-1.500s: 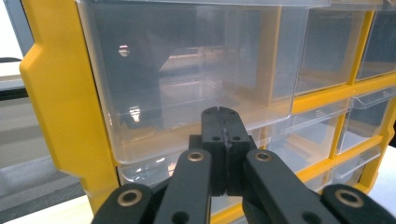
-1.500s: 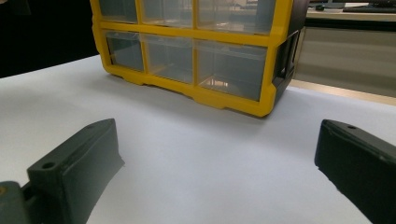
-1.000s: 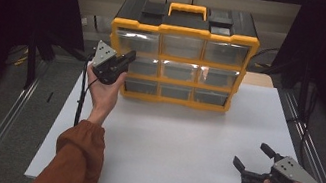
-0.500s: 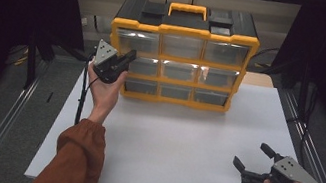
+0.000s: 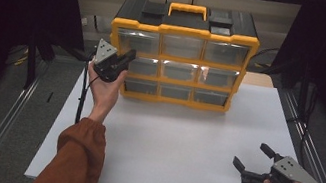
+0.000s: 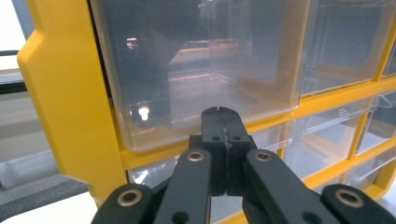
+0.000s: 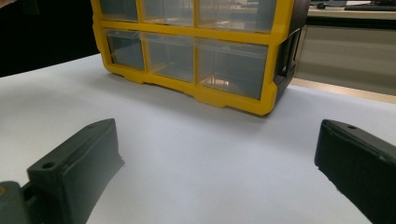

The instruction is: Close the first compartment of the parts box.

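White tabletop point(image 5: 182, 145) spreads under me with dark curtains to both sides, and at its far edge stands the yellow drawer cabinet point(image 5: 181, 56), three rows of three clear drawers under a black top with a yellow handle. That cabinet is what I am working on. My left gripper point(image 5: 123, 60) is up against its left column, at the seam between the top and middle rows. In the left gripper view the jaws are pressed together, tips meeting just below the top-left drawer point(image 6: 201, 70), at its lower lip. Whether they pinch the drawer's pull edge or merely sit shut in front of it I cannot tell; nothing shows between them. The drawer looks empty and sits flush in the frame, as do all the others I can see.

My right gripper point(image 5: 255, 157) hangs low over the near right corner of the table, well apart from the cabinet, jaws spread wide and holding nothing. Its own view looks across bare white surface to the cabinet's bottom right corner.

My judgement is that I am at the very start: the approach to the top-left drawer is made, but no drawer is out yet. Pulling it open, and whatever the right gripper has to do, is all still ahead.
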`<act>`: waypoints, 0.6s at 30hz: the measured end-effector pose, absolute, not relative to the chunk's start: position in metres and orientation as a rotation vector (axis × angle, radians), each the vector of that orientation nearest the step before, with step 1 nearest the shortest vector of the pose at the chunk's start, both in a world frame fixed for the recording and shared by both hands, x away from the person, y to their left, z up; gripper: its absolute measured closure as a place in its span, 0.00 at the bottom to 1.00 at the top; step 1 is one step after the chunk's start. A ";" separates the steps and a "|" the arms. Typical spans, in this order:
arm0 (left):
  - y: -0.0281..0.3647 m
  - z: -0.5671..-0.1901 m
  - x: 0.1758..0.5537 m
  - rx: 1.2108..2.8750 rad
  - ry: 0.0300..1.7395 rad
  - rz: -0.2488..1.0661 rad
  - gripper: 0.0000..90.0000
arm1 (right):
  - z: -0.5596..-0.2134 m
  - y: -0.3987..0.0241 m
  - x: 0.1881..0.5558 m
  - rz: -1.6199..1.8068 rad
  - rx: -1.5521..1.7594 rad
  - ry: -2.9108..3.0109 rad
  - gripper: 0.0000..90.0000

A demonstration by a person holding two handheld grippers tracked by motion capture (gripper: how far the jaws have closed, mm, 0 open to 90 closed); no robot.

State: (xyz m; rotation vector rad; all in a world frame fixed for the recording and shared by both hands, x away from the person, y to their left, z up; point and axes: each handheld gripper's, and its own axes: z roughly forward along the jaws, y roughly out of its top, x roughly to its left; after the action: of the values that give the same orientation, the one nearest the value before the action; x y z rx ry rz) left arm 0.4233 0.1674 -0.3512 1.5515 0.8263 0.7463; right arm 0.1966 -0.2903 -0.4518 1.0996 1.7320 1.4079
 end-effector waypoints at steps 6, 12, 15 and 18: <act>0.167 -0.351 0.425 1.548 0.830 0.751 1.00 | -0.452 -0.290 0.197 1.408 1.103 1.731 0.00; 0.166 -0.350 0.427 1.550 0.834 0.752 1.00 | -0.452 -0.290 0.197 1.409 1.100 1.731 0.00; 0.166 -0.350 0.428 1.554 0.835 0.757 1.00 | -0.452 -0.290 0.197 1.409 1.100 1.731 0.00; 0.166 -0.349 0.430 1.567 0.834 0.753 1.00 | -0.452 -0.290 0.196 1.407 1.103 1.731 0.00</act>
State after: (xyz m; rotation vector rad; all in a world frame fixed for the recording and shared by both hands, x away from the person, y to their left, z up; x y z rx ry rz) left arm 0.4301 0.1656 -0.3495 1.5672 0.8340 0.7529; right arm 0.1965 -0.2903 -0.4518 1.1027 1.7311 1.4071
